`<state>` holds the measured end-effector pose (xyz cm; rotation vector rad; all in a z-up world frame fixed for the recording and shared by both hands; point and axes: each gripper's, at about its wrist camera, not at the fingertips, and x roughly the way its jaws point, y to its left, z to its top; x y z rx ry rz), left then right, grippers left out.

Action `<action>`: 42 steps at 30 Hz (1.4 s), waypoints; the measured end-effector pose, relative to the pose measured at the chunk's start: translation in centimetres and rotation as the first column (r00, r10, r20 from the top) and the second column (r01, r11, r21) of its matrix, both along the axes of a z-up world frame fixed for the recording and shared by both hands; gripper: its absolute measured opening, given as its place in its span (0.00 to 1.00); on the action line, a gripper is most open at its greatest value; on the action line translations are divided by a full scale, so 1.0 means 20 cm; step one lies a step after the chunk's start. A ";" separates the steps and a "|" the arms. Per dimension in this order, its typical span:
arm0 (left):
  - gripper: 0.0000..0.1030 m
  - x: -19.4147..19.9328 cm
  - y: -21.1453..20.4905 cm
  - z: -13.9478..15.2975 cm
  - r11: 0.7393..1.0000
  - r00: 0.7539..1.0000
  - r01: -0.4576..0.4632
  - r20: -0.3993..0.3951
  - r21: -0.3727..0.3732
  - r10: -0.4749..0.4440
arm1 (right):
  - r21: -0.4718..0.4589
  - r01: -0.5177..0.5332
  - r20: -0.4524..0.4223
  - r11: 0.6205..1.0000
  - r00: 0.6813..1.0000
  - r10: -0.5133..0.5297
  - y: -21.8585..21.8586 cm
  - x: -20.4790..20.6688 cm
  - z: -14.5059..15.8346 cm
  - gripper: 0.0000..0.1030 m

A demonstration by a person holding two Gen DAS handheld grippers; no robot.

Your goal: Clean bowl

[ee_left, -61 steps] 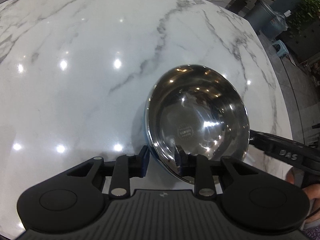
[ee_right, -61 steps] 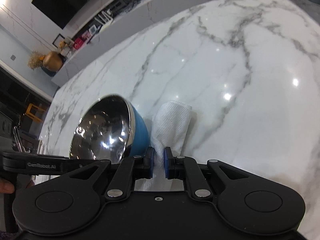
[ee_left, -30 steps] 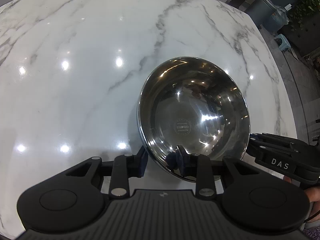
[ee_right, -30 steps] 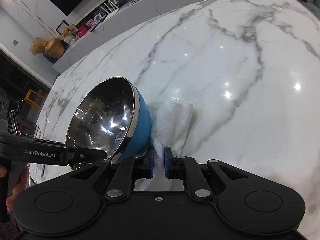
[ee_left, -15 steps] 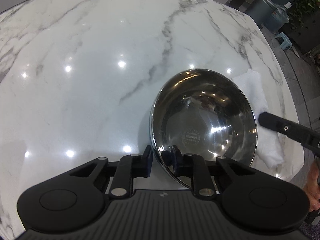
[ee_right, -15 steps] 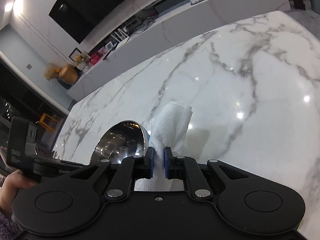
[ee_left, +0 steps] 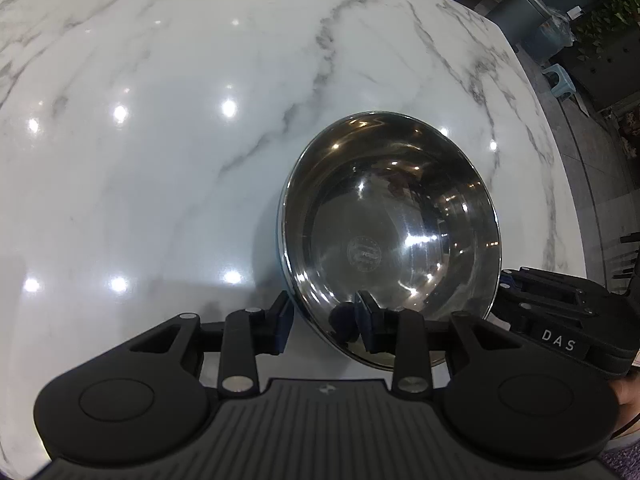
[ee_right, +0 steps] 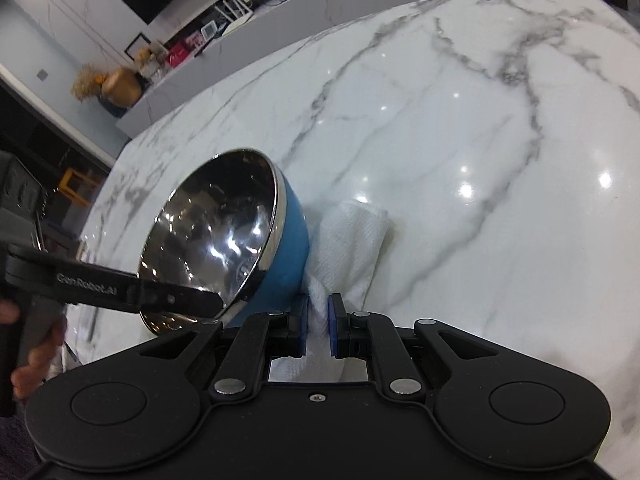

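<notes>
Bowl [ee_left: 390, 236] steel is seen tilted up off the marble table [ee_left: 160, 140], its near rim pinched by the left gripper [ee_left: 322, 322], one pad inside the polished wall and one outside. A folded white cloth [ee_right: 348, 236] is clamped between the nearly closed jaws of the right gripper [ee_right: 317, 330] and is laid against the blue outer shell of the bowl, low on its side.

The bowl is judged to be light, stiff and not fragile, but slippery: the smooth wall is thin and curved, so a pinch at the rim is likely to pivot or slide if the cloth is pressed hard. The rim is the only sensible place for a hold, and pushes are best aimed toward the held edge. The cloth is soft and will fold under pressure.

In the left wrist view the mirrored interior, a stamped mark at its bottom and the side of the right gripper are shown; the cloth and blue shell are hidden there. In the right wrist view the shell, the cloth contact and the tilt are made plain.
</notes>
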<state>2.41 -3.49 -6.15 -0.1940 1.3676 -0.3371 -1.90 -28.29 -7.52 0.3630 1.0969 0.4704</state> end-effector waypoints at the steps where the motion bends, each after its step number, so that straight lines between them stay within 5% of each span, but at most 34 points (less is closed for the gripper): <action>1: 0.27 0.00 0.00 0.00 1.000 1.000 -0.001 0.003 0.000 0.001 | 0.003 0.003 -0.002 1.000 1.000 -0.003 0.00 0.00 0.00 0.09; 8: 0.18 0.01 0.03 0.02 1.000 0.999 -0.022 0.040 0.016 0.021 | 0.037 0.031 0.031 0.999 0.999 -0.032 -0.06 0.00 0.06 0.09; 16: 0.15 0.03 0.05 0.05 0.998 0.994 -0.027 0.107 0.064 0.020 | 0.194 0.097 0.093 0.976 0.989 -0.116 -0.22 -0.01 0.17 0.09; 23: 0.15 0.03 0.04 0.05 0.997 0.994 -0.030 0.108 0.067 0.022 | 0.137 0.054 0.062 0.989 0.996 -0.063 -0.14 0.01 0.13 0.09; 29: 0.32 0.03 0.05 0.01 0.999 0.999 -0.030 0.026 0.025 0.030 | 0.100 0.011 0.010 0.995 1.000 -0.012 -0.07 0.00 0.07 0.09; 42: 0.23 0.00 0.04 0.02 0.999 0.998 -0.003 0.061 0.052 0.000 | 0.033 -0.033 -0.004 0.999 0.999 0.034 0.01 0.00 0.02 0.09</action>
